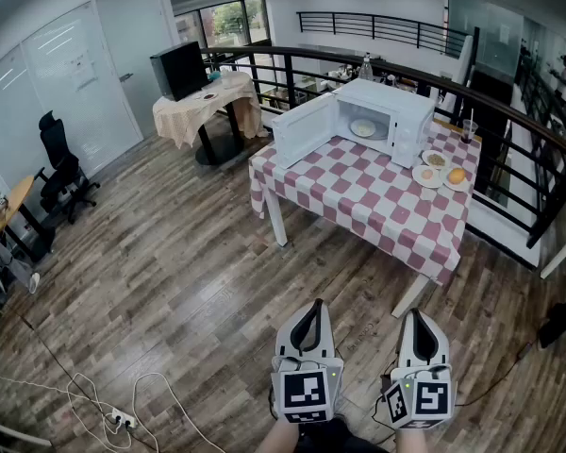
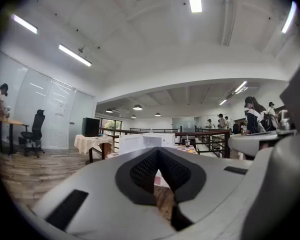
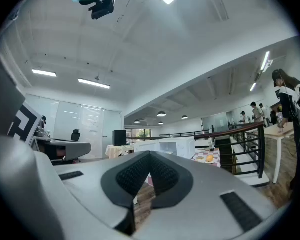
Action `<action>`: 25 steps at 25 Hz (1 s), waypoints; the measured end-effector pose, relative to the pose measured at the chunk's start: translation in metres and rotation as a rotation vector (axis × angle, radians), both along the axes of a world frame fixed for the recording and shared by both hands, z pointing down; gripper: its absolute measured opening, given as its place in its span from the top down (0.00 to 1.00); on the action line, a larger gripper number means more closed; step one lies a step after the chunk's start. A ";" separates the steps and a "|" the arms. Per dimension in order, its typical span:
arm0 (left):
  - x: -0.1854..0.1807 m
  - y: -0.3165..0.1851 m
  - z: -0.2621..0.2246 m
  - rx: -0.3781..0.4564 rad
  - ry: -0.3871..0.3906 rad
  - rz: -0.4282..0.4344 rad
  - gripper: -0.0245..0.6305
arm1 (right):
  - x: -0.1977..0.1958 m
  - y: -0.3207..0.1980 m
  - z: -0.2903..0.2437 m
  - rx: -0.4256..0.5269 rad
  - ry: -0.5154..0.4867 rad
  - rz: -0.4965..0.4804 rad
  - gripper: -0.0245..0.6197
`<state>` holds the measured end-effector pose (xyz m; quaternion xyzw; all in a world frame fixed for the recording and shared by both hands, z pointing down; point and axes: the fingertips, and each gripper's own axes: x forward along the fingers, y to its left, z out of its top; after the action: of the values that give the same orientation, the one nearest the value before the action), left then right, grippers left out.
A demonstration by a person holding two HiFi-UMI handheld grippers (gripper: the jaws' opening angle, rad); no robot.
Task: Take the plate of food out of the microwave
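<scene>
I held my left gripper and right gripper level, both with jaws closed together on nothing. The plate of food sat inside the open microwave on the checked table, well ahead of them

Grey-white left tongs and right tongs (black ribbed pads) carry square-marker cubes.

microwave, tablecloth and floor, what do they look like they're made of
Microwave: a smooth white casing with a dull sheen, probably painted metal or plastic.
Tablecloth: a red and white check that drapes over the table's edges, so it is likely cloth, though it could be thin vinyl.
Floor: brown planks with visible seams and grain and a slight gloss, either wood or wood-look laminate.
</scene>
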<state>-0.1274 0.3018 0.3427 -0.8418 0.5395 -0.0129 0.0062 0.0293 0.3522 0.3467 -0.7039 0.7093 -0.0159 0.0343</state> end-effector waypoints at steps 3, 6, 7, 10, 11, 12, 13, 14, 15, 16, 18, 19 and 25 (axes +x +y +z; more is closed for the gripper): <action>0.002 0.001 -0.001 -0.013 -0.004 0.003 0.91 | -0.001 0.000 0.000 -0.001 0.004 -0.004 0.97; 0.006 -0.001 0.000 -0.002 -0.009 0.003 0.91 | 0.002 -0.002 0.002 0.002 0.003 -0.012 0.97; 0.008 -0.002 0.001 0.002 -0.010 0.001 0.91 | 0.003 -0.003 0.003 0.000 0.000 -0.016 0.97; 0.011 -0.003 0.003 -0.003 -0.013 -0.006 0.91 | 0.006 -0.006 0.003 -0.010 0.001 -0.024 0.97; 0.012 -0.004 0.004 -0.007 -0.013 -0.007 0.91 | 0.008 -0.007 0.003 -0.012 0.001 -0.027 0.97; 0.013 -0.004 0.005 -0.010 -0.012 -0.010 0.91 | 0.009 -0.008 0.004 -0.015 -0.001 -0.032 0.97; 0.014 -0.004 0.007 -0.014 -0.010 -0.014 0.91 | 0.010 -0.009 0.007 -0.021 -0.006 -0.040 0.97; 0.015 -0.004 0.008 -0.017 -0.009 -0.018 0.91 | 0.011 -0.010 0.011 -0.029 -0.014 -0.050 0.97; 0.016 -0.004 0.011 -0.022 -0.009 -0.023 0.91 | 0.012 -0.010 0.015 -0.036 -0.023 -0.060 0.97; 0.017 -0.003 0.013 -0.026 -0.009 -0.027 0.91 | 0.013 -0.010 0.019 -0.043 -0.033 -0.068 0.97; 0.019 -0.001 0.018 -0.033 -0.011 -0.033 0.91 | 0.016 -0.010 0.026 -0.049 -0.051 -0.075 0.97; 0.019 0.001 0.020 -0.035 -0.014 -0.037 0.91 | 0.018 -0.009 0.028 -0.051 -0.055 -0.076 0.97; 0.015 -0.005 0.028 -0.058 -0.053 -0.079 0.91 | 0.021 -0.018 0.036 -0.060 -0.086 -0.106 0.97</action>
<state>-0.1126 0.2970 0.3711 -0.8190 0.5716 -0.0511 -0.0044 0.0504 0.3343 0.3828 -0.6647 0.7426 -0.0695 0.0427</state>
